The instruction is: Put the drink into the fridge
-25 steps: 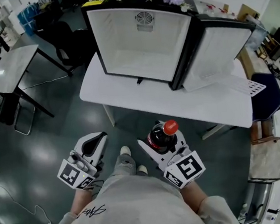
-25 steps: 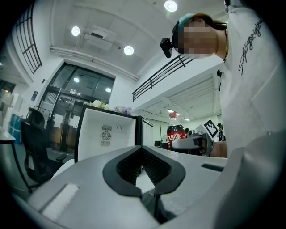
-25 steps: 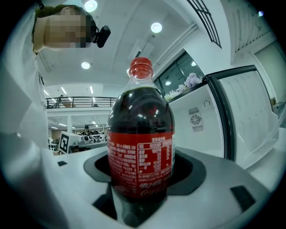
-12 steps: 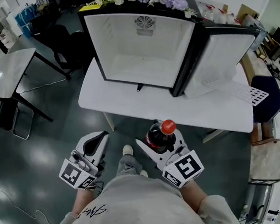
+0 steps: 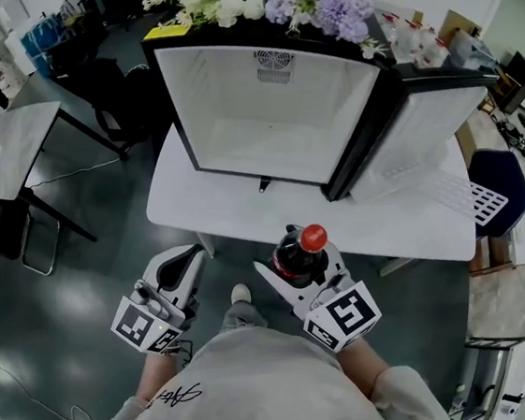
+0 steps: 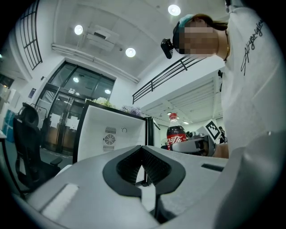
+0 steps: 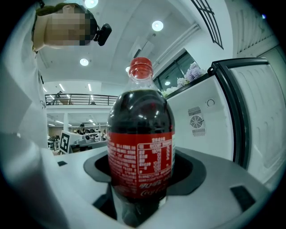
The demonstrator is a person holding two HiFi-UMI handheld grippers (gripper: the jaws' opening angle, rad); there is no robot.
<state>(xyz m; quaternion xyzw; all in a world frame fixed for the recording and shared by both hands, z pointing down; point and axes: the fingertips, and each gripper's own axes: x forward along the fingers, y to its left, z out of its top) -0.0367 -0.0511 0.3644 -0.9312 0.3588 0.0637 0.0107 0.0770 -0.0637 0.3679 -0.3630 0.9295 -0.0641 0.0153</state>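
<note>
Red-capped drink (image 5: 298, 259) sat clamped in right gripper (image 5: 303, 264), left gripper (image 5: 178, 261) closed empty; carry step judged underway, next needing a reach into open fridge (image 5: 270, 109), upper centre.

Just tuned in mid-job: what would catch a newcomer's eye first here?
The open fridge, white and bare inside, stands on the table straight ahead, its door swung right and flowers on top. Nearer, the right gripper is shut on an upright cola bottle with a red cap, while the left gripper beside it is shut and empty.
</note>
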